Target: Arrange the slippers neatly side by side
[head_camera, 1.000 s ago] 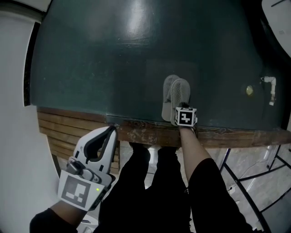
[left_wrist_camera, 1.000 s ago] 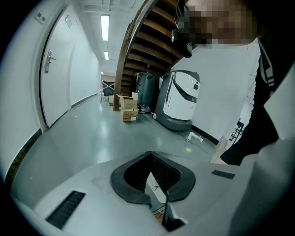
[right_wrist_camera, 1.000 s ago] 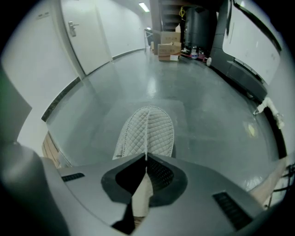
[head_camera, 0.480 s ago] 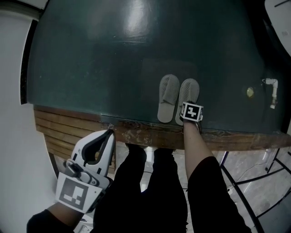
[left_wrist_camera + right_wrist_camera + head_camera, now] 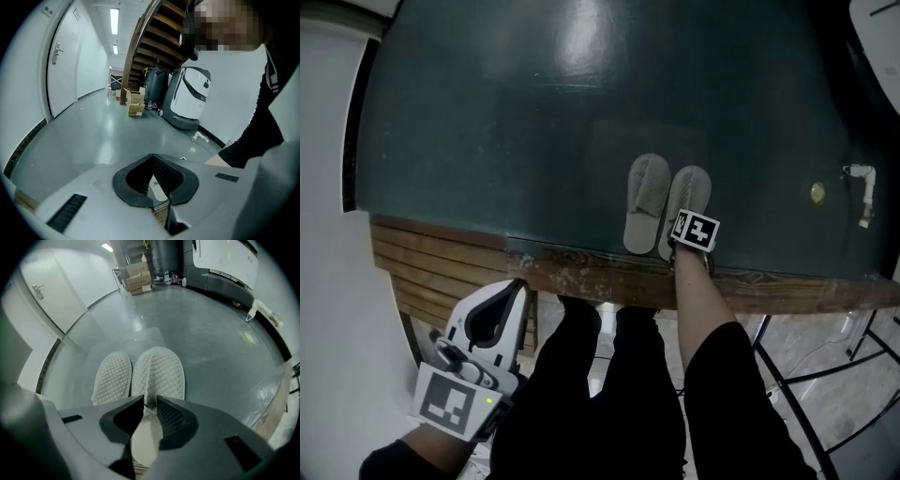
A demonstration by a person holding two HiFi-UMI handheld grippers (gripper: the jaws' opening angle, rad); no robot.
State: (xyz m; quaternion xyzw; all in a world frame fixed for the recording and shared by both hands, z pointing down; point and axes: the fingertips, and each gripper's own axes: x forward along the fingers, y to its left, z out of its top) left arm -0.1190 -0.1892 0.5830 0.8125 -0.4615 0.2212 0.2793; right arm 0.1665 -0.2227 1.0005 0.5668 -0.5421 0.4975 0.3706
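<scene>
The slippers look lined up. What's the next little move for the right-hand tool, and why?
Probably lift the right gripper straight up, clear of the right slipper. It lies side by side with the left slipper, pointing the same way. The fingers have just been opening, with the right slipper's upper between them, so pulling sideways might drag it.

The left slipper (image 5: 646, 199) and right slipper (image 5: 686, 199), both pale and quilted, are being seen lying flat, close side by side on the dark green floor (image 5: 534, 112), heels by the wooden edge (image 5: 581, 272). A ridge is being shown creased along the right one's upper, fwiw.
</scene>
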